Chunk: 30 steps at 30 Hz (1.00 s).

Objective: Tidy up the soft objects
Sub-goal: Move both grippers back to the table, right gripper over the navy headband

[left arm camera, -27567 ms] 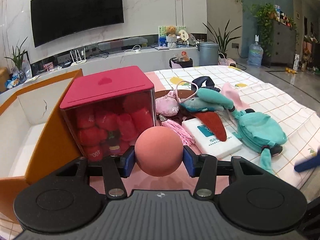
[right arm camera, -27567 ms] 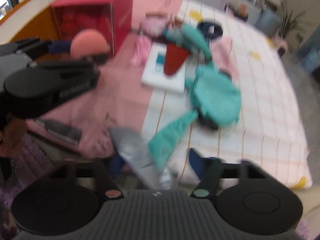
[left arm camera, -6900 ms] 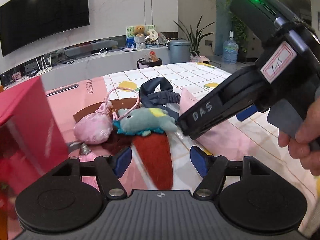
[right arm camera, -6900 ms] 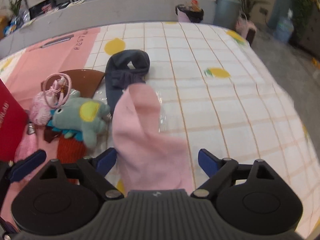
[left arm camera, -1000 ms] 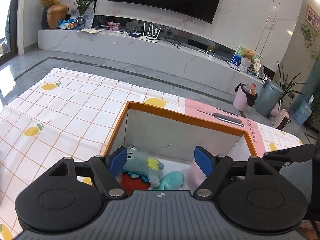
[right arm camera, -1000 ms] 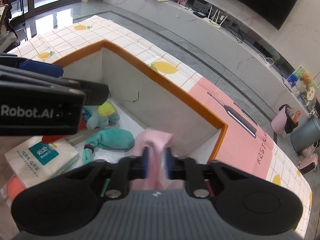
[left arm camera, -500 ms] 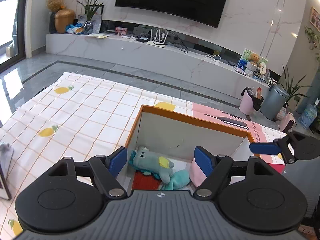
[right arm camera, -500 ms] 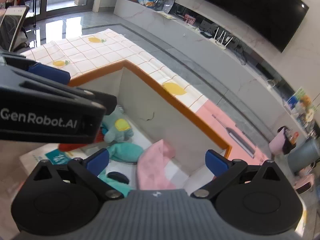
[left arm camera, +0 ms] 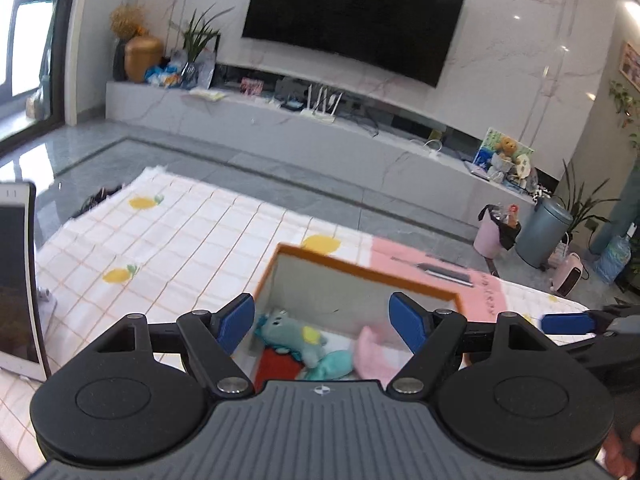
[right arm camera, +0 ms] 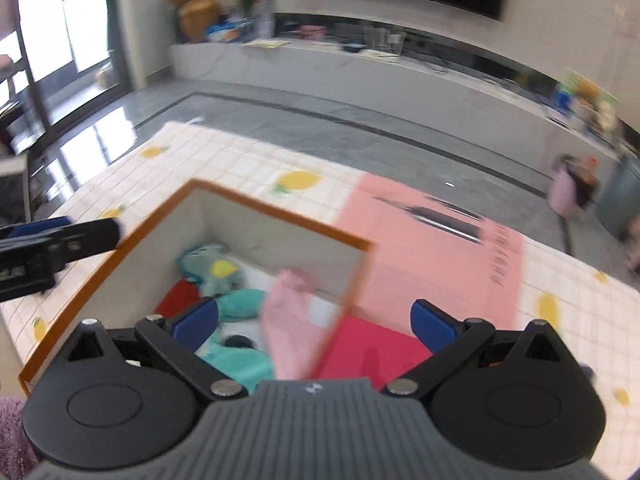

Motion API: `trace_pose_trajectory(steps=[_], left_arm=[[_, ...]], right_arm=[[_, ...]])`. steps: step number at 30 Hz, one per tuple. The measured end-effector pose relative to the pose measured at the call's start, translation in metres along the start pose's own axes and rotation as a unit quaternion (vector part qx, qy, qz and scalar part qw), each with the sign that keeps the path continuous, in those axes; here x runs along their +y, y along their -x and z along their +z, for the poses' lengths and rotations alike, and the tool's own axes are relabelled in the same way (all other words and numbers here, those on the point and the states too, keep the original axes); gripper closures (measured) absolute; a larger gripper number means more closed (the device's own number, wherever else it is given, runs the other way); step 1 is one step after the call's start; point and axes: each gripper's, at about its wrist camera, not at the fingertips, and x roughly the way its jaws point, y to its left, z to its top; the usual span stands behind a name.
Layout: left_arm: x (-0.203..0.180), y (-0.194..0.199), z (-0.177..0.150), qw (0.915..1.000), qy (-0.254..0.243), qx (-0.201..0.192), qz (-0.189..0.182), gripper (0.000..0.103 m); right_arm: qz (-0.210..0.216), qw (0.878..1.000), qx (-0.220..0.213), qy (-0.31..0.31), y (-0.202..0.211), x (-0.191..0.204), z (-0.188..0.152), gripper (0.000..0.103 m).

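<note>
An orange-rimmed box stands on the checked cloth. Inside lie a grey-green plush with a yellow patch, a teal plush, something red and a pink cloth leaning at the box's right wall. My left gripper is open and empty above the box's near side. My right gripper is open and empty above the box's right wall; its fingertip shows at the right of the left wrist view.
A red box lid lies just right of the orange box. A pink mat covers the cloth beyond. A white tablet stands at the left edge. A TV wall, low cabinet, bins and plants are beyond.
Both grippers have pulled up and back from the box. The pink cloth, released by the right gripper half a second ago, stays leaning inside the box.
</note>
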Motion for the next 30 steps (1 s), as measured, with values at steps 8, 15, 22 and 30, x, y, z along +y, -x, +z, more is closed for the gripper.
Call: trace_pose_trajectory(steps=[8,15,22,30], left_arm=[[-0.068,0.038,-0.012,0.9969,-0.059,-0.038,-0.036,0.013],[-0.124,0.050,-0.043,0.9914,-0.091,-0.025,-0.092,0.012],[-0.167,0.043,-0.088,0.9835,-0.139,-0.025,-0.113,0.012],[-0.207,0.022,-0.136,0.9721,-0.187,-0.003,-0.142,0.012]], right_arm=[[-0.104,0.994,-0.022,-0.009,0.069,-0.058,-0.023,0.003],[-0.132,0.988,-0.031,-0.071,0.097,-0.121,-0.083,0.002],[-0.154,0.977,-0.005,-0.149,0.072,-0.181,-0.152,0.002],[-0.128,0.974,0.016,-0.184,0.025,-0.224,-0.171,0.003]])
